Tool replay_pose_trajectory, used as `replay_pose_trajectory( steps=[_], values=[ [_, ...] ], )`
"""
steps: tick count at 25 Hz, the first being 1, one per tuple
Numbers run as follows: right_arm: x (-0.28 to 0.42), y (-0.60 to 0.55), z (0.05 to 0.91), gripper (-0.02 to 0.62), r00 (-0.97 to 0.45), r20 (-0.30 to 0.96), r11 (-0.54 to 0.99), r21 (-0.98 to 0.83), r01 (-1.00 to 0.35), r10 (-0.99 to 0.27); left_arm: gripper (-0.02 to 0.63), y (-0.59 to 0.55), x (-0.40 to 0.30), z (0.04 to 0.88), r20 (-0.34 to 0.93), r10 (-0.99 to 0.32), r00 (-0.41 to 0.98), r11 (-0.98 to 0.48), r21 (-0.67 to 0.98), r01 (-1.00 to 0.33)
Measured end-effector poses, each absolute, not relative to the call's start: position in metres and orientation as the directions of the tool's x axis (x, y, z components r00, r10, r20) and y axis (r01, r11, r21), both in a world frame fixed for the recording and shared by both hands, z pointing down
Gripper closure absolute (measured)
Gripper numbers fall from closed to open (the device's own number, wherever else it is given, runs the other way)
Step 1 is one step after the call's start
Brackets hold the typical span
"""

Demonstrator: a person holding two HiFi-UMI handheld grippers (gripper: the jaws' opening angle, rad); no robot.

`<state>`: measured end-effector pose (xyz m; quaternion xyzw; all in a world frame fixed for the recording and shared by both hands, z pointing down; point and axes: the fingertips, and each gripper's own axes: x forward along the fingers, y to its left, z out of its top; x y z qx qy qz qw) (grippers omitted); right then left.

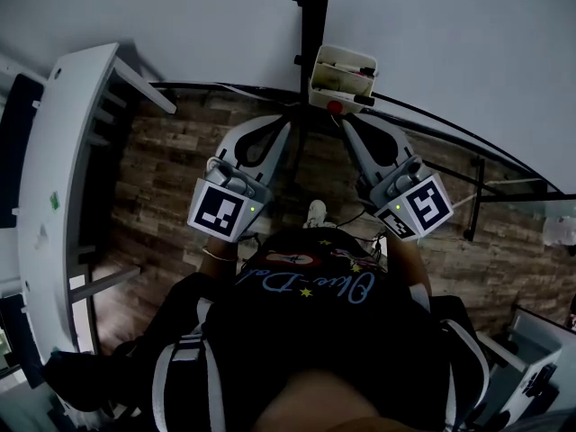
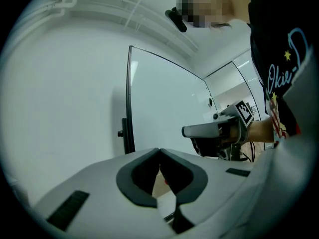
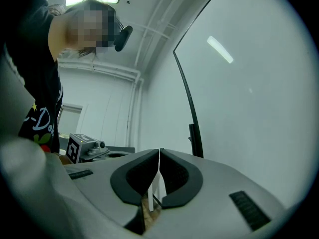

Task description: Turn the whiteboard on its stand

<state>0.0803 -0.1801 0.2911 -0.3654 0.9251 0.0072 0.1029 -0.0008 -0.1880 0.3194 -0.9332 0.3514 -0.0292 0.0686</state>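
The whiteboard [image 1: 450, 43] stands upright straight ahead of me, its black frame edge and stand post [image 1: 310, 61] between my two grippers. Its glossy face fills the right of the right gripper view [image 3: 249, 83] and shows beyond the black edge in the left gripper view [image 2: 164, 108]. A white marker tray [image 1: 342, 72] hangs at its lower edge. My left gripper [image 1: 286, 126] and right gripper [image 1: 345, 122] point at the post from just short of it. Both are shut with nothing between the pads [image 2: 159, 151] [image 3: 159, 151]. The right gripper [image 2: 185, 131] shows across the left gripper view.
A white table [image 1: 63, 151] stands on end-like at the left over the wood-pattern floor [image 1: 171, 196]. Black stand legs and bars [image 1: 477, 187] run along the floor at the right. The person's shoe [image 1: 315, 212] is near the stand's foot.
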Motion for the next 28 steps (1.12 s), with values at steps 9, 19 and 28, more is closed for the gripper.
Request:
replay_pose_trajectory(
  steps=[9, 19, 28],
  values=[
    [0.085, -0.207, 0.297, 0.575, -0.733, -0.186, 0.753, -0.072, -0.654, -0.655, 0.596, -0.212, 0.009, 0.323, 0.015, -0.662, 0.750, -0.746, -0.118, -0.656],
    [0.088, -0.228, 0.296, 0.575, -0.775, -0.186, 0.793, -0.045, -0.608, -0.604, 0.595, -0.236, 0.025, 0.321, -0.010, -0.685, 0.728, -0.721, -0.131, -0.680],
    [0.086, -0.239, 0.298, 0.575, -0.769, -0.174, 0.785, -0.049, -0.617, -0.615, 0.595, -0.254, 0.024, 0.322, -0.013, -0.680, 0.733, -0.728, -0.113, -0.676]
  ],
)
